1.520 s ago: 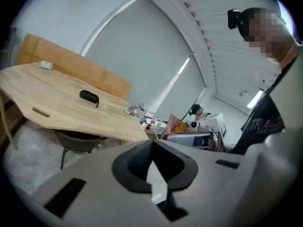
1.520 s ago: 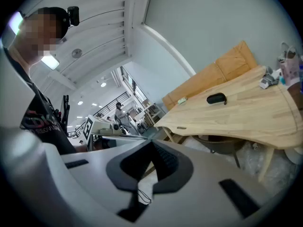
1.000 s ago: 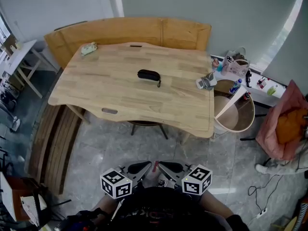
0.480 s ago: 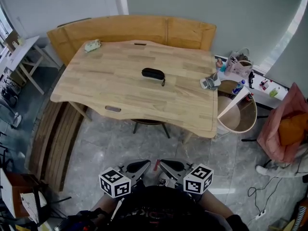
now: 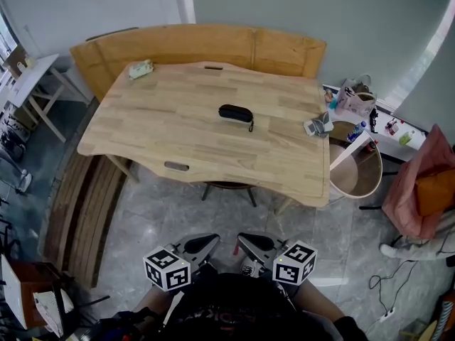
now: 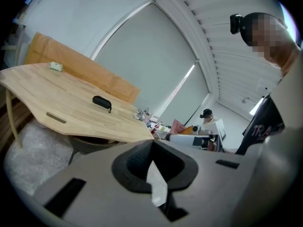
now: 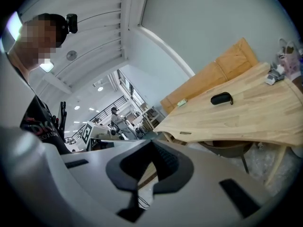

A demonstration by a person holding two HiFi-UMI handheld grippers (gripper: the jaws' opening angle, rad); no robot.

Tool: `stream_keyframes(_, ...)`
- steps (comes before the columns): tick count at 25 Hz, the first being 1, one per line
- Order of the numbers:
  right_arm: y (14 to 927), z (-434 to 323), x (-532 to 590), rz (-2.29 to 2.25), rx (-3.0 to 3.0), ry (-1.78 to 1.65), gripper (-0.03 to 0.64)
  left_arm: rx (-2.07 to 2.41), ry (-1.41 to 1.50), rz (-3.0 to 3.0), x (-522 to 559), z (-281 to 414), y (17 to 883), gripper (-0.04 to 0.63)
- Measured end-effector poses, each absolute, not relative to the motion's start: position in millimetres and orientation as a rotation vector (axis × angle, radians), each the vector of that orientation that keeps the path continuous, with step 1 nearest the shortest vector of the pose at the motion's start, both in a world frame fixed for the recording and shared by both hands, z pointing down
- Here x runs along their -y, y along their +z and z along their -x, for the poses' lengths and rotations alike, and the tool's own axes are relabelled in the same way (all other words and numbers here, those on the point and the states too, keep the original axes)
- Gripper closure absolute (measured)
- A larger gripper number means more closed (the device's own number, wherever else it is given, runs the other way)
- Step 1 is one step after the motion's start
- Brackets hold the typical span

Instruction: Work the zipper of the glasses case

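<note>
I'm standing in what looks like a work studio or lab in an office building rather than a home. The floor is grey polished stone tile. One pale wooden table stands out in the open, with a wooden bench behind it and a white desk off to my left. A grey roller blind covers a tall window. Power cables trail loose on the floor at my right, near a low ledge cluttered with bottles. Past my left side the room opens into a brightly lit hall with railings, where a person stands. A second person is in view at my right.
</note>
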State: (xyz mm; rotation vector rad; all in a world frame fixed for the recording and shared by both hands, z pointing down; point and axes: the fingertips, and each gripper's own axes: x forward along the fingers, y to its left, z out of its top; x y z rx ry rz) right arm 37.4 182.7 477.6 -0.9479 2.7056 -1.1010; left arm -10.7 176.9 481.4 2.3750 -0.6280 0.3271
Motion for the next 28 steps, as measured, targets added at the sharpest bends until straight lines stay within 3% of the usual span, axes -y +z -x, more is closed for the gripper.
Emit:
stream_keyframes(20,458,55,-87,1.171,-2.570,-1.068,0.601,0.467,0.311,-2.338,-94,114,479,0.584)
stream_keyframes(28,456,54,-61,1.217,-2.549,-1.062,0.602,0.475,0.283,-2.315,-78,129,482,0.584)
